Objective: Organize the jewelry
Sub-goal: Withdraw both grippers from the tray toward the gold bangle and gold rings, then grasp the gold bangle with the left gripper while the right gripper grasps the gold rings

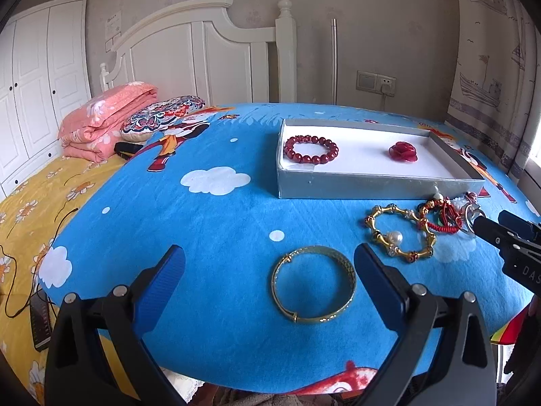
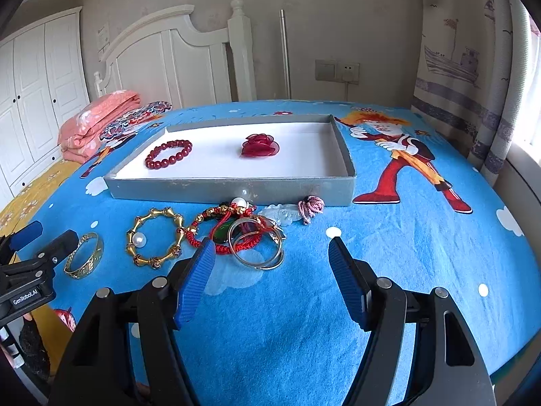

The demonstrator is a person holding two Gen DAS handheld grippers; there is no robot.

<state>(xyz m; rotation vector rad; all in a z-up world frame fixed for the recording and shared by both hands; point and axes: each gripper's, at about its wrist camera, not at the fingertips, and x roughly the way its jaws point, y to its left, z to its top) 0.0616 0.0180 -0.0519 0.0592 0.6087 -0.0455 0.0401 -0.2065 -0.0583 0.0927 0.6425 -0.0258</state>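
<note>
Grey shallow box (image 2: 236,191), white-lined, sits on the blue cartoon-print cloth (image 2: 389,270). Contents: red bead bracelet (image 2: 168,153) toward its left end, red rose ornament (image 2: 259,145) near the middle. The two are well apart; the right part of the box floor is bare.

Loose jewelry lies on the cloth in front of the box's near wall. From left: gold bangle (image 1: 313,283), gold bamboo-link bracelet with a pearl (image 2: 156,237), then a tangled heap — red cord bracelet (image 2: 233,245), silver rings (image 2: 260,253) overlapping it, a green stone partly hidden under them. A pale carved pendant (image 2: 284,215) and a small pink knitted flower (image 2: 311,208) lie just beside the box wall; a loose pearl touches or nearly touches that wall.

Left gripper (image 1: 270,267): fingers spread wide, nothing pinched. The gold bangle lies flat on the cloth between the finger tips, nearer the right-hand pad; contact with that pad cannot be told.

Right gripper (image 2: 270,260): fingers spread, nothing pinched. The silver rings and cord heap lie just ahead, close to its left pad.

Around: folded pink quilt (image 1: 104,118) and patterned cushion (image 1: 159,118) at the cloth's far left, white headboard (image 1: 189,50) behind.
</note>
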